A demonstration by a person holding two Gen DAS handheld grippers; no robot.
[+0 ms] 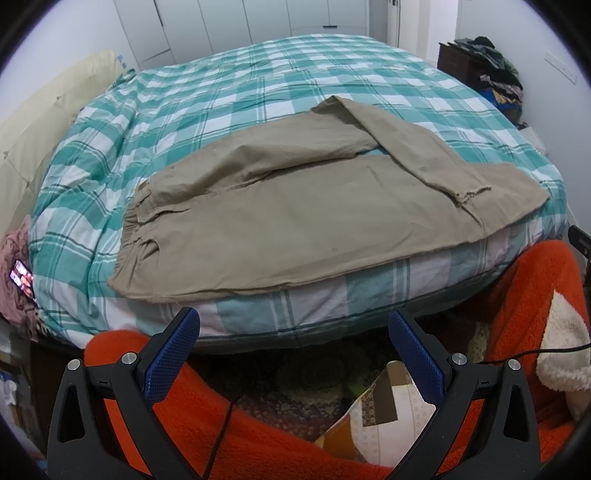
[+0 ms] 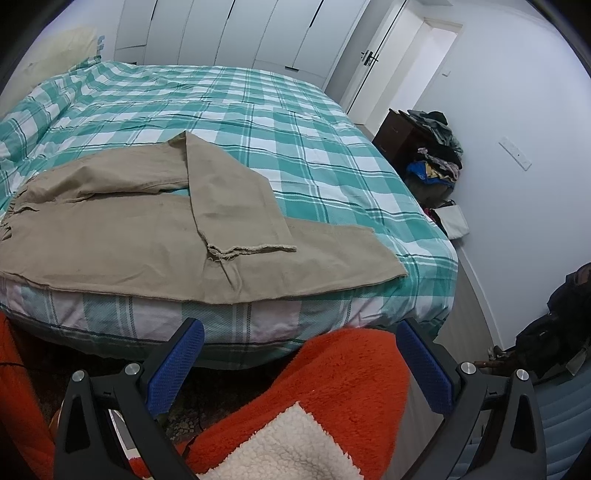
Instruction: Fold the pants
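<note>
Khaki pants lie flat along the near edge of a bed with a teal and white checked cover. The elastic waistband is at the left. The far leg is folded back across the near leg, its frayed hem lying on top. The pants also show in the right wrist view, with the frayed hem near the middle. My left gripper is open and empty, held below the bed's near edge. My right gripper is open and empty, also short of the bed.
An orange fleece garment with a cream lining fills the foreground under both grippers. A dark dresser and a pile of clothes stand against the right wall. A lit phone lies at the bed's left. White wardrobes stand behind the bed.
</note>
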